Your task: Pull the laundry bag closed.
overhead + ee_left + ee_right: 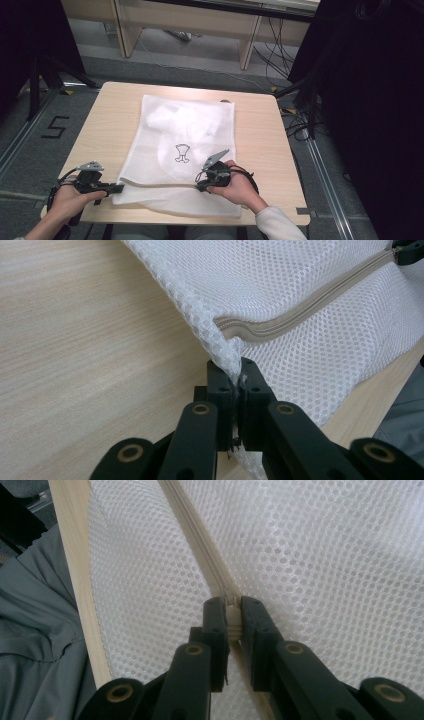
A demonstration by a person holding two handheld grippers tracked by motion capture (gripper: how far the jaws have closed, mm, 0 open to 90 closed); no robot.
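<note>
Black jaws of the right gripper (234,617) are clamped together on a pale zipper pull (233,615), seen close in the right gripper view, with the beige zipper (197,540) running away from them across the white mesh laundry bag (320,555). In the left gripper view, the left gripper (238,390) is pinched shut on the corner of the bag's mesh (227,357), just beside the zipper's near end.

From above, the bag (185,150) lies flat across the middle of the wooden table (260,130), its zippered edge toward the person, with something white inside and a small printed emblem (182,153) on its face. The left hand (70,197) anchors the bag's near left corner while the right hand (235,187) holds the slider partway along the near edge.

Judged from this, the zipper work is roughly two-thirds along: the stretch between the two grippers looks closed, and the length to the right of the slider remains, though its state cannot be told.

The gripper views give the grips themselves, mesh weave and zipper teeth. The high view alone gives the bag's whole outline, the spacing of the two hands, and the numeral 5 (54,127) marked on the floor to the left.
</note>
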